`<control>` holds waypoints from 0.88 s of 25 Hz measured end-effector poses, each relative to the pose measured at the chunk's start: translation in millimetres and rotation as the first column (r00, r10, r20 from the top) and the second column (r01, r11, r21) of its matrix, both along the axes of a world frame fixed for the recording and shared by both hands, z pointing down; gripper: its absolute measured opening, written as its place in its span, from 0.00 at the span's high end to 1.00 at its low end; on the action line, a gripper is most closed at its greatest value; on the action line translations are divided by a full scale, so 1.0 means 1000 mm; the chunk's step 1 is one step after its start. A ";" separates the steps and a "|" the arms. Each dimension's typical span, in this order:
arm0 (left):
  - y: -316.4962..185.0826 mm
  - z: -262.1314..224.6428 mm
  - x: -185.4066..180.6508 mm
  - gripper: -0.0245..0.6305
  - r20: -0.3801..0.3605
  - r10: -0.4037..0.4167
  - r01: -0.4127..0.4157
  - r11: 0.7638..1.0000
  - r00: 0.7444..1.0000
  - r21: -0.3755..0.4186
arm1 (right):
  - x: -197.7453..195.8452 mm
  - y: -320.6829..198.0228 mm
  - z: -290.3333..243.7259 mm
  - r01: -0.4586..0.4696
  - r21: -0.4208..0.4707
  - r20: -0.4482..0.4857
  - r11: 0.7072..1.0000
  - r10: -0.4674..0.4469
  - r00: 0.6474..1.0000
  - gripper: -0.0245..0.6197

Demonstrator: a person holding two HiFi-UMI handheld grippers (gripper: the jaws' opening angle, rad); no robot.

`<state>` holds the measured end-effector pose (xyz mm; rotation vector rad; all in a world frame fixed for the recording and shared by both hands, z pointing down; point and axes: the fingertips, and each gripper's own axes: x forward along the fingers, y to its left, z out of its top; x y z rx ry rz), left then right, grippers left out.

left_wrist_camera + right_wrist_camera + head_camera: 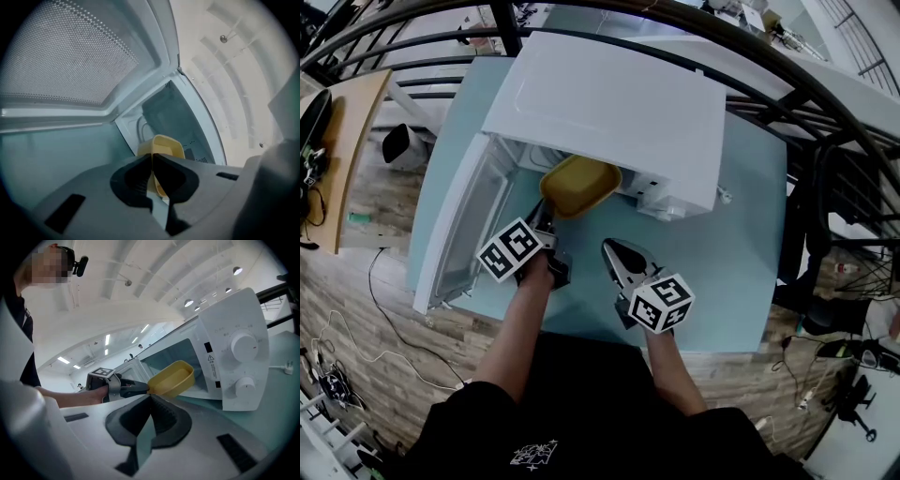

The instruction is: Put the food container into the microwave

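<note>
Yellow plastic food container [579, 185] clamped by its rim in left hand-held gripper [546, 210], at mouth of open white microwave [609, 103]; right hand-held gripper [613, 249] closed, empty.

left claw [546, 208]: jaws clamped on the food container [581, 184] rim, left forearm [520, 328] stretched forward | right claw [609, 247]: jaws pressed together, nothing between, held just beside the left, right forearm [671, 364] drawn nearer the body
</note>
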<state>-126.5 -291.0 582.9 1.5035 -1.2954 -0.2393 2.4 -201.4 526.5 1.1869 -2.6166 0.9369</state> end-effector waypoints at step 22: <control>-0.065 0.006 0.017 0.92 -0.013 0.012 -0.011 1.000 1.000 0.022 | 0.019 -0.013 0.013 -0.070 -0.037 -0.012 0.997 0.069 0.998 0.95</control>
